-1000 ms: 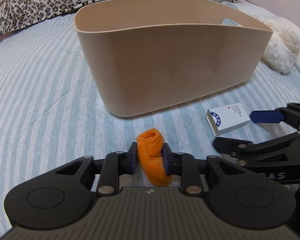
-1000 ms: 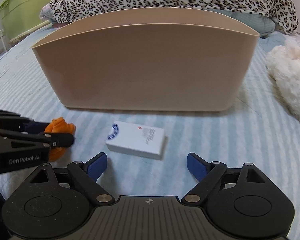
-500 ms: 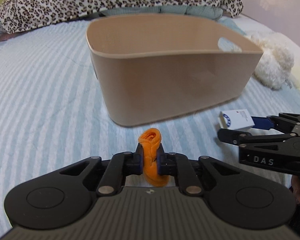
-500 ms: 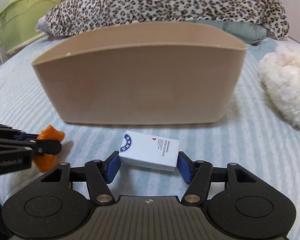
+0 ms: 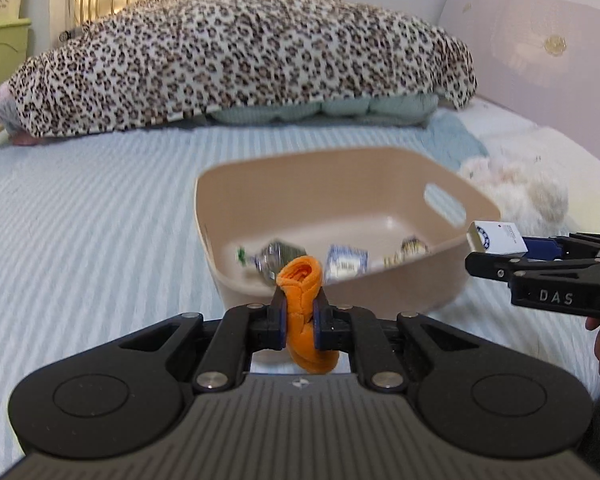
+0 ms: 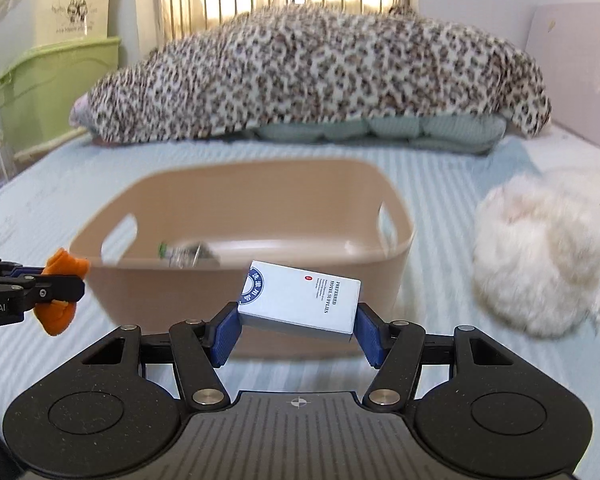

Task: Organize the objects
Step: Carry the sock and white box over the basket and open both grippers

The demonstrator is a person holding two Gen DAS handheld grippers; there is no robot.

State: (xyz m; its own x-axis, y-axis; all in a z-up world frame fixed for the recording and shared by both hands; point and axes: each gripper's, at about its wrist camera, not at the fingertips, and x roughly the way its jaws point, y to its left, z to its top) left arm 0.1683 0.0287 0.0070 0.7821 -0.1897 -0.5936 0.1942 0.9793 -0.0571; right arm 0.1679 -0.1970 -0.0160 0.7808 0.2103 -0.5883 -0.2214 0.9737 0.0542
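Note:
My left gripper (image 5: 300, 320) is shut on a rolled orange cloth (image 5: 304, 312) and holds it in the air just before the near wall of a beige plastic bin (image 5: 412, 280). My right gripper (image 6: 296, 328) is shut on a white box with a blue emblem (image 6: 300, 298), held above the bed in front of the bin (image 6: 140, 280). The box also shows in the left wrist view (image 5: 496, 236), and the cloth in the right wrist view (image 6: 60, 296). Several small packets (image 5: 344, 262) lie in the bin.
The bin stands on a bed with a blue striped sheet (image 5: 80, 240). A white fluffy plush (image 6: 540, 256) lies to the right of the bin. A leopard-print blanket (image 5: 240, 60) is piled at the far end. Green and white storage boxes (image 6: 48, 80) stand to the left.
Both grippers have risen from the bed with their objects. The right gripper closed on the white box and lifted it. The bin's inside has come into view.

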